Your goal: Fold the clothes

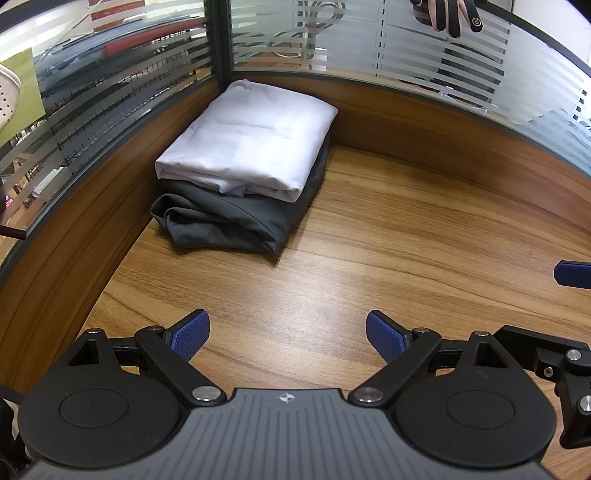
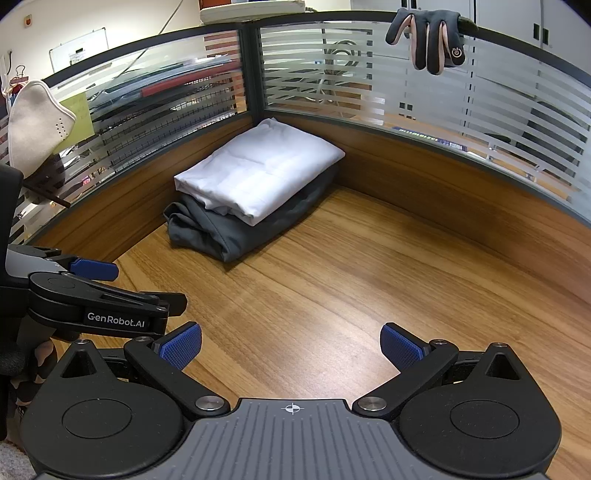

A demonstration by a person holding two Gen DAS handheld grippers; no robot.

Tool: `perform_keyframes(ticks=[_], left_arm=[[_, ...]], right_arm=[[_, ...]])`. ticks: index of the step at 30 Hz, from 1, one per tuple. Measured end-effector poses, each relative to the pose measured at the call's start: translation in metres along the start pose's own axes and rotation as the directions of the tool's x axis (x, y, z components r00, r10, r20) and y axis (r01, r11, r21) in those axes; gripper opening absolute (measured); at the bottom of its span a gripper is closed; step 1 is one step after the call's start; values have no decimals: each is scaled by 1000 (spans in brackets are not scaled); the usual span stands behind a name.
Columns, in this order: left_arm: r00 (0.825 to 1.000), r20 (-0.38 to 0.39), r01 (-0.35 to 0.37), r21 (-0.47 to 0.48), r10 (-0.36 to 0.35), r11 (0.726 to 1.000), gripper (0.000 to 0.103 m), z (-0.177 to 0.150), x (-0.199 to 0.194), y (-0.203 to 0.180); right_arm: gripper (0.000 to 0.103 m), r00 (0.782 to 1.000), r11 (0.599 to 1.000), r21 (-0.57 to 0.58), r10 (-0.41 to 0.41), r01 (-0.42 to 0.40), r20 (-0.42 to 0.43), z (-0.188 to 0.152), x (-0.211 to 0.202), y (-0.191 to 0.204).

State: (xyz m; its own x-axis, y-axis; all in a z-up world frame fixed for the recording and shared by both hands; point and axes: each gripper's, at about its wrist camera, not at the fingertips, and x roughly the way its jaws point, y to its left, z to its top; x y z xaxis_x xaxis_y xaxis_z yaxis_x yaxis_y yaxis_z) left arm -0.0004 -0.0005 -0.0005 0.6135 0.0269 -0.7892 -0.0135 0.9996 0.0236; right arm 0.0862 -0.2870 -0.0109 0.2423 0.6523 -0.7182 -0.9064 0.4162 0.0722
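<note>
A folded white garment (image 1: 248, 142) (image 2: 258, 170) lies on top of a folded dark grey garment (image 1: 225, 219) (image 2: 218, 230), stacked in the far corner of the wooden desk (image 1: 369, 258) (image 2: 332, 280). My left gripper (image 1: 288, 338) hovers open over bare wood, well short of the stack, with nothing between its blue pads. My right gripper (image 2: 291, 349) is open too, with nothing in it, and also stands back from the stack. The left gripper's body (image 2: 99, 299) shows at the left edge of the right wrist view. One blue fingertip (image 1: 572, 273) of the right gripper pokes in at the right of the left wrist view.
Frosted striped glass partitions (image 1: 443, 66) (image 2: 461, 110) on a wooden wall close the desk at back and left. A black and pink glove (image 1: 448, 16) (image 2: 428, 40) hangs over the partition's top. A white mask (image 2: 35, 125) hangs at left.
</note>
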Motion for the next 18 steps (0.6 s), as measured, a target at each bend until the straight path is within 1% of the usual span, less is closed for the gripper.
perform_keyframes(ticks=[7,18], left_arm=[[1000,-3,2,-1,-2,1000,95,3,-2,5],[1000,-2,-6,-1,6,1000,95,2,-1,2]], right_arm=[[103,1000,1000,2,-3,3,-6,2,2,1],[103,1000,1000,6,0,0,-6,0,0,-1]])
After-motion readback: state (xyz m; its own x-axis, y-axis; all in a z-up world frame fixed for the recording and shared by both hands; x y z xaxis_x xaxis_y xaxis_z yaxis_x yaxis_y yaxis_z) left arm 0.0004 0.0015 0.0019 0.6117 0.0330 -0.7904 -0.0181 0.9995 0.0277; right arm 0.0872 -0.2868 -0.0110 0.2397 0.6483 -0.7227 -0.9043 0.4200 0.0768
